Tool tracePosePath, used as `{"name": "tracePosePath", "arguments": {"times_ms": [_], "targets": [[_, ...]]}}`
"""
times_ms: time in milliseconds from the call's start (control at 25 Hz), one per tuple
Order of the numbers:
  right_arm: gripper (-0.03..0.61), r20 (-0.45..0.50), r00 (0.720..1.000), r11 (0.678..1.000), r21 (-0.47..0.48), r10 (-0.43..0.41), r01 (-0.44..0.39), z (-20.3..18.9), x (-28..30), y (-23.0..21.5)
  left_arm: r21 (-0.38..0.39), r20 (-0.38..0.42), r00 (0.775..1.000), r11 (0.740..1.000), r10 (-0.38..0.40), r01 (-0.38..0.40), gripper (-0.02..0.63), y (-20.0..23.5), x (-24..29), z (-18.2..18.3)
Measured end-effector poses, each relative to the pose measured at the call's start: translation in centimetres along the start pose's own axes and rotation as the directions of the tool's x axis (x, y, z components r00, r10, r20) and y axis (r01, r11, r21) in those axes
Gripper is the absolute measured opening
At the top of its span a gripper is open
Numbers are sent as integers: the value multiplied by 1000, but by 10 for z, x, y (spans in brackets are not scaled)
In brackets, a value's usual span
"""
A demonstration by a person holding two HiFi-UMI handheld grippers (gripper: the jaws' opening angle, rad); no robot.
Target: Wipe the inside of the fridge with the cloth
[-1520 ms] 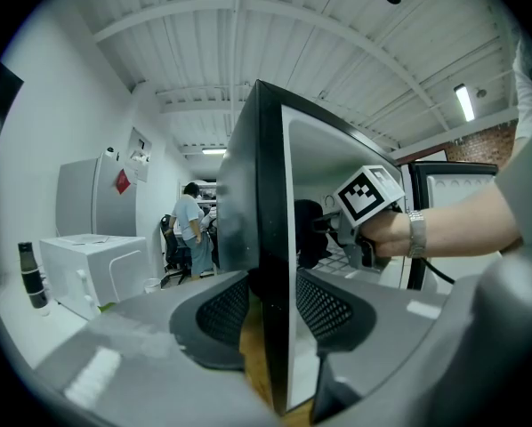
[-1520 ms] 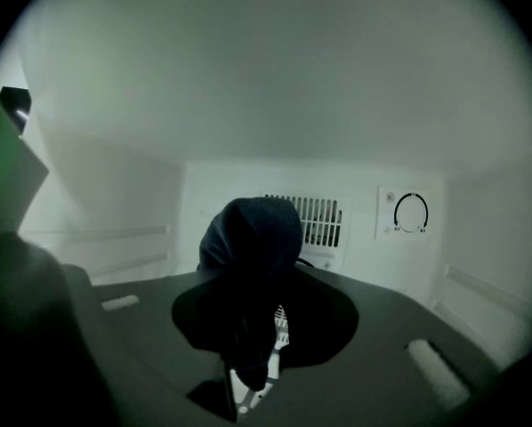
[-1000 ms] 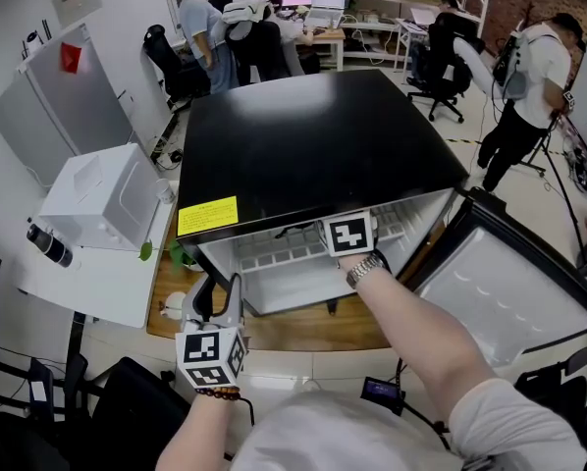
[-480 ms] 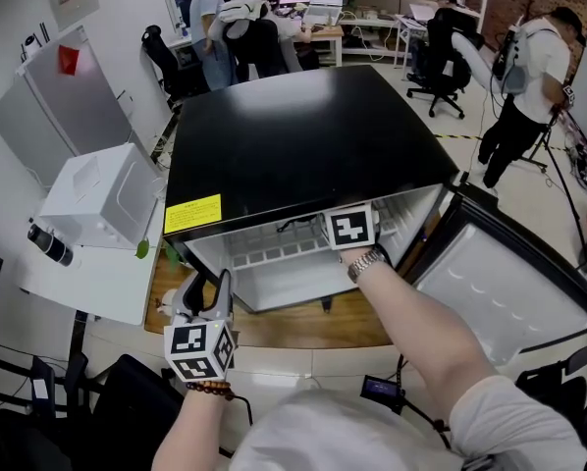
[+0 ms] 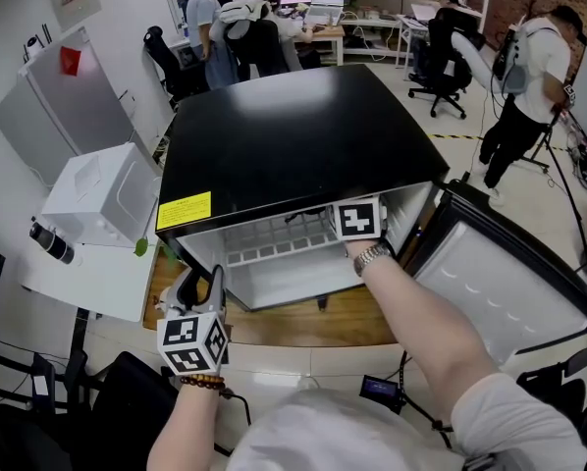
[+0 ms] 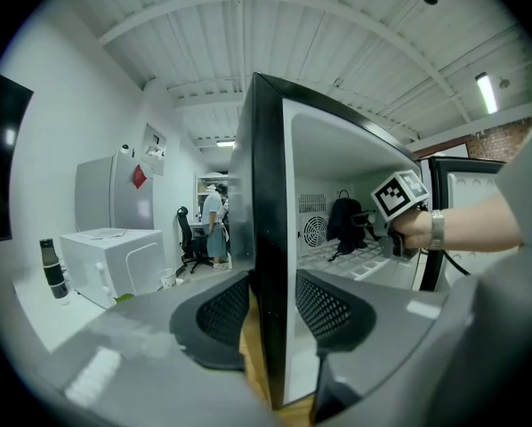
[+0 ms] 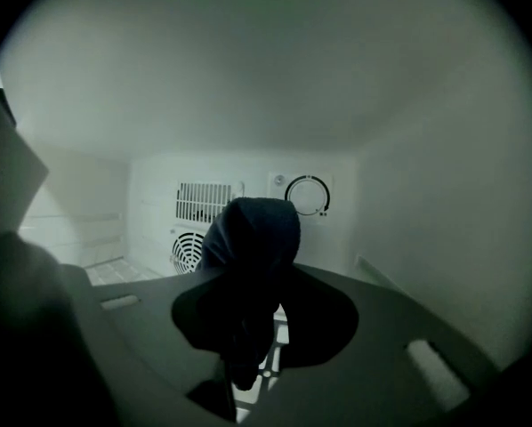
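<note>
The black mini fridge (image 5: 293, 135) stands with its door (image 5: 500, 292) swung open to the right. My right gripper (image 7: 248, 327) is inside the white cavity, shut on a dark cloth (image 7: 253, 229) that bunches up above the jaws. In the head view only its marker cube (image 5: 357, 219) shows, at the cavity's right side. The left gripper view shows that cube (image 6: 395, 198) with the cloth (image 6: 346, 221) hanging ahead of it. My left gripper (image 5: 197, 281) sits at the fridge's lower left front corner. Its jaws (image 6: 270, 305) clasp the front edge of the left side wall (image 6: 266, 194).
A wire shelf (image 5: 274, 248) crosses the cavity. A fan grille (image 7: 186, 249) and a round dial (image 7: 307, 194) are on the back wall. A white box appliance (image 5: 97, 194) and a bottle (image 5: 50, 243) sit on the left table. People work at desks behind.
My right gripper has slid to the right inside the fridge with the cloth. The left gripper has stayed on the wall edge.
</note>
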State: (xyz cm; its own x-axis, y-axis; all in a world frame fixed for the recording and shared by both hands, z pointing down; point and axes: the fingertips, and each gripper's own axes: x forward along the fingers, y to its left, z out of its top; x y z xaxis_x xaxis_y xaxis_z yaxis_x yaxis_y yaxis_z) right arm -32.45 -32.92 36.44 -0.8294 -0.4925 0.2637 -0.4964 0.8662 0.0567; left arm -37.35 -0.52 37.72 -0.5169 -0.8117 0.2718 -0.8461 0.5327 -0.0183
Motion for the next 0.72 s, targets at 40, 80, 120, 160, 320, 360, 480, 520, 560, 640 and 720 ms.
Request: {"name": "tracePosePath", "arguments": {"times_ms": [40, 80, 120, 160, 320, 360, 480, 520, 560, 640, 720], "targets": [[91, -1, 1000, 1000, 2, -5, 5, 0, 0, -2, -1, -1, 1000, 1000, 3, -3, 160, 0, 0, 0], [91, -3, 1000, 1000, 3, -10, 10, -1, -1, -4, -2, -2, 1000, 1000, 6, -6, 160, 0, 0, 0], [91, -5, 1000, 1000, 3, -14, 14, -1, -2, -6, -2, -2, 1000, 1000, 9, -9, 160, 1, 0, 0], [91, -6, 1000, 1000, 4, -18, 18, -1, -2, -8, -2, -3, 1000, 1000, 11, -11, 160, 1, -1, 0], [91, -9, 999, 999, 13, -39, 39, -3, -5, -18, -8, -2, 1000, 1000, 15, -15, 160, 0, -1, 0], [91, -7, 999, 999, 15, -41, 41, -3, -6, -19, -14, -1, 1000, 1000, 13, -13, 160, 0, 0, 0], [91, 2, 1000, 999, 24, -31, 31, -2, -8, -18, -42, 6, 1000, 999, 4, -3, 158, 1, -1, 0], [91, 6, 1000, 999, 28, -25, 25, -2, -10, -17, -49, 7, 1000, 999, 2, -2, 158, 1, -1, -1], [91, 10, 1000, 999, 33, -19, 18, -1, -12, -16, -52, 5, 1000, 999, 3, -2, 158, 0, -3, -2], [91, 23, 1000, 999, 40, -5, 4, 2, -17, -14, -48, -4, 1000, 999, 6, -6, 152, -1, -7, -5], [91, 38, 999, 999, 47, 10, -12, 6, -23, -11, -49, -16, 1000, 999, 6, -7, 149, -3, -13, -11]]}}
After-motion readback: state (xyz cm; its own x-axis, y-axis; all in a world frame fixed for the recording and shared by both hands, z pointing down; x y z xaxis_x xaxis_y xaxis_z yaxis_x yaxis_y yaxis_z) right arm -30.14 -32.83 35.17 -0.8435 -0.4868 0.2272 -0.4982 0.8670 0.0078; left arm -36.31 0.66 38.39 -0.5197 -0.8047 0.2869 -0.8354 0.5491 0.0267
